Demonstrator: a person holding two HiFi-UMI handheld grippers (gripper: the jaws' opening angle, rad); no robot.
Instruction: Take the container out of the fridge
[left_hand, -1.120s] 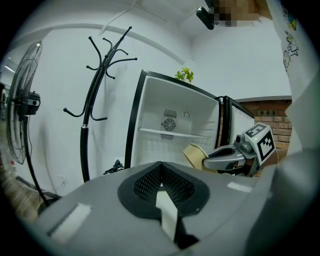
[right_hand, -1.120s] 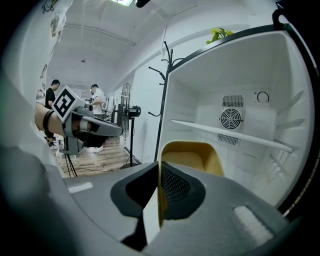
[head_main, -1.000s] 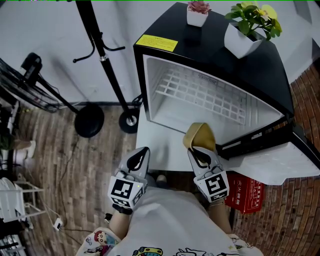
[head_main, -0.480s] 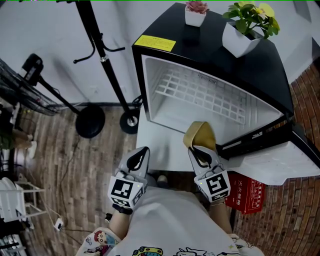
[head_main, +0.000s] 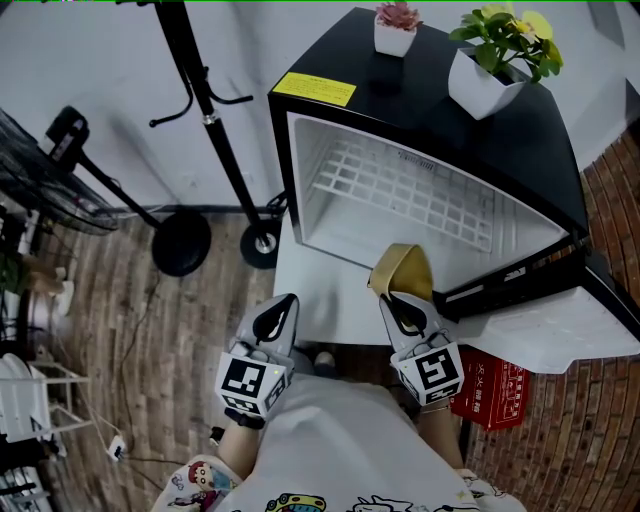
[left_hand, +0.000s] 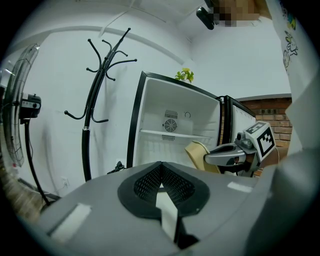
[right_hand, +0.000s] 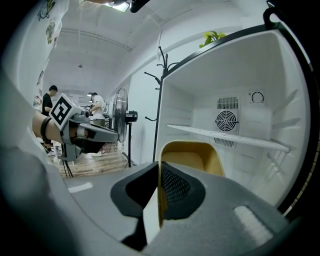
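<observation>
The small black fridge (head_main: 520, 150) stands open, its white inside (right_hand: 240, 125) holding only a wire shelf (head_main: 400, 190). A yellow container (head_main: 402, 271) hangs just outside the fridge's opening, above its floor lip. My right gripper (head_main: 396, 297) is shut on the container's near rim (right_hand: 159, 175); its hollow faces me in the right gripper view (right_hand: 191, 156). My left gripper (head_main: 282, 308) is shut with nothing in it, held low to the left of the fridge. It shows from the side in the right gripper view (right_hand: 107, 135).
The fridge door (head_main: 560, 325) swings out to the right, a red box (head_main: 492, 390) beneath it. Two potted plants (head_main: 492, 62) sit on the fridge top. A black coat stand (head_main: 215, 130) and a fan (head_main: 55, 170) stand left on the wooden floor.
</observation>
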